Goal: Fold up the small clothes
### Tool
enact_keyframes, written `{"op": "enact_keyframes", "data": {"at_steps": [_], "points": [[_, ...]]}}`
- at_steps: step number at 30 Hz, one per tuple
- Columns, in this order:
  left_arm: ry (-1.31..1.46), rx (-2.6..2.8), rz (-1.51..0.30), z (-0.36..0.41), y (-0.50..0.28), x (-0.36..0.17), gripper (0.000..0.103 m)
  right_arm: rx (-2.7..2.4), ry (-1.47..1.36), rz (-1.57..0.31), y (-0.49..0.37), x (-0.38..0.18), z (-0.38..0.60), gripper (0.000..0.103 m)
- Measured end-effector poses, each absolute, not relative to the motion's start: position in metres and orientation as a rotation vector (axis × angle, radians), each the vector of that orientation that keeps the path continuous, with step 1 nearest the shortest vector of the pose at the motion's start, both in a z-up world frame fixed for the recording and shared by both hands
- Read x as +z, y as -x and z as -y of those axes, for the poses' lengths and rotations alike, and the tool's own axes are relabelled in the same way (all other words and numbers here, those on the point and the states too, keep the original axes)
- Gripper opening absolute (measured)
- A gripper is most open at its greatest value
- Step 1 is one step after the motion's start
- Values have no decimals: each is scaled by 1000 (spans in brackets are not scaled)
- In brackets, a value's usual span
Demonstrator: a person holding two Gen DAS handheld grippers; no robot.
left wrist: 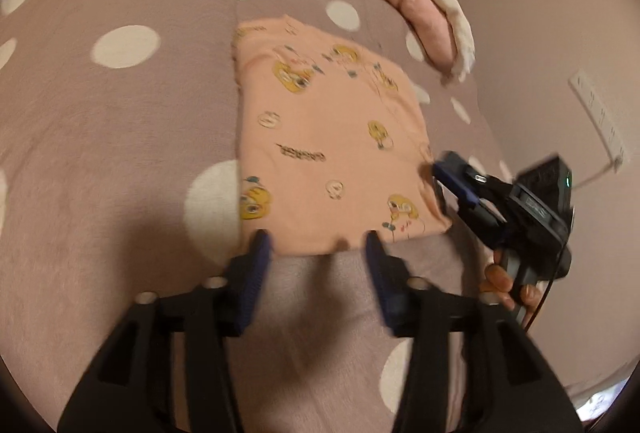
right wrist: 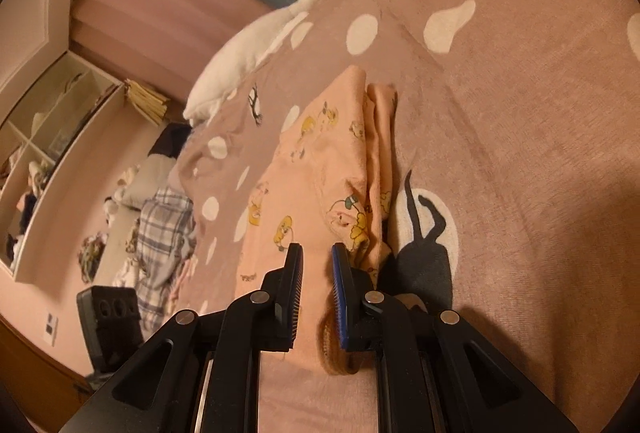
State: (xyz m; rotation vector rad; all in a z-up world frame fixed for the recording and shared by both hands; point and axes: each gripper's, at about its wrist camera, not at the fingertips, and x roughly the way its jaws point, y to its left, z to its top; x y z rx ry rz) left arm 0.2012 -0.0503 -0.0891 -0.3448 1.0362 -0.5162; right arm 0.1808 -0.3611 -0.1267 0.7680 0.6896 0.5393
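A small peach garment (left wrist: 332, 145) with yellow cartoon prints lies folded into a rough square on the mauve polka-dot bedspread (left wrist: 120, 121). My left gripper (left wrist: 316, 241) is open and empty, its blue fingertips at the garment's near edge. My right gripper (left wrist: 438, 179) reaches in at the garment's right edge. In the right wrist view the right gripper (right wrist: 317, 253) has its jaws a little apart, with layers of the garment (right wrist: 304, 169) running between them.
A folded pink garment (left wrist: 424, 17) with a white one lies at the bed's far right. A white goose plush (right wrist: 256, 41) lies along the far edge. A wall socket strip (left wrist: 596, 113) is on the right. Shelves (right wrist: 44, 137) and floor clutter lie beyond the bed.
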Motion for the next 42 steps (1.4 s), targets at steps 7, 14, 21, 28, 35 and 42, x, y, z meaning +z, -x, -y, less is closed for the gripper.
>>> {"op": "enact_keyframes", "data": {"at_steps": [7,14,21,28,35,42], "points": [[565,-495,-1073,22,-224,-100,72,471,-869,-602,-171,-126,393,58],[649,-503,-1098,27,-243,-110,72,489,-841,-680,-179,-129,381,58],[649,-533,-1103,32,-254,-114,74,490,-763,-742,-183,-129,368,58],[612,-582,-1101,51,-270,-115,81,448,-626,-817,-195,-126,345,58],[624,-619,-1113,66,-287,-119,84,447,-587,-796,-206,-128,336,58],[601,-621,-1127,74,-294,-118,84,485,-613,-750,-210,-129,330,58]]}}
